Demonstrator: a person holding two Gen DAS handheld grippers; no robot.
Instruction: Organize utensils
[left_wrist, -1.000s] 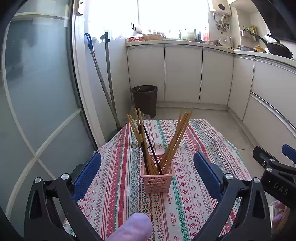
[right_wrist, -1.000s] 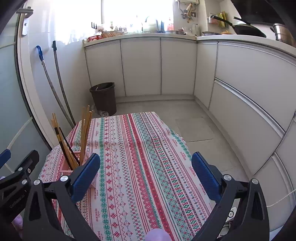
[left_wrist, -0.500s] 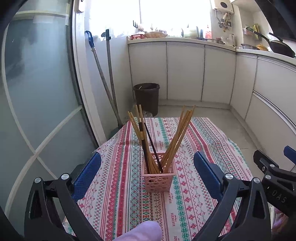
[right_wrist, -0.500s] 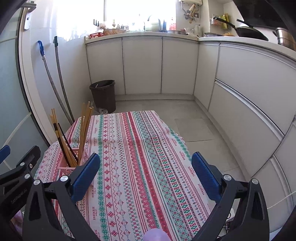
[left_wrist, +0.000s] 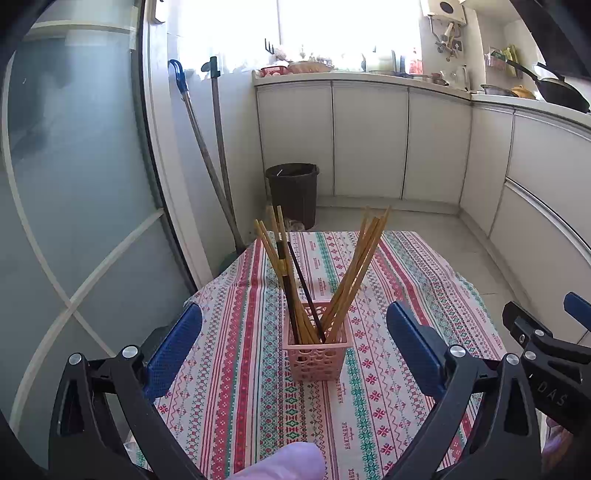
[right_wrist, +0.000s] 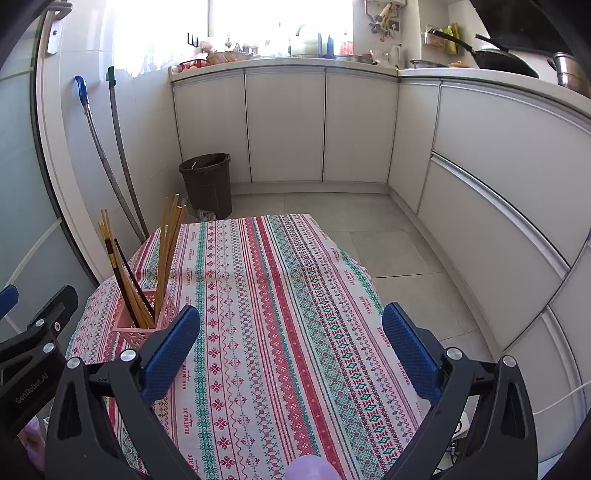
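A pink perforated basket (left_wrist: 317, 358) stands on the patterned tablecloth (left_wrist: 236, 332) and holds several wooden chopsticks (left_wrist: 354, 273) plus a dark pair (left_wrist: 301, 284), fanned left and right. My left gripper (left_wrist: 293, 343) is open and empty, its blue pads either side of the basket, nearer the camera. The basket also shows at the left of the right wrist view (right_wrist: 142, 325) with its chopsticks (right_wrist: 166, 254). My right gripper (right_wrist: 291, 347) is open and empty over the bare cloth (right_wrist: 280, 314), to the right of the basket.
A dark bin (left_wrist: 293, 192) stands on the floor beyond the table. Two mop handles (left_wrist: 207, 166) lean by a glass door (left_wrist: 74, 184). White cabinets (right_wrist: 498, 177) run along the back and right, with pans on the counter.
Both grippers have drawn back and risen slightly, so the basket and table sit a little lower and farther in view. Both stay open and empty.
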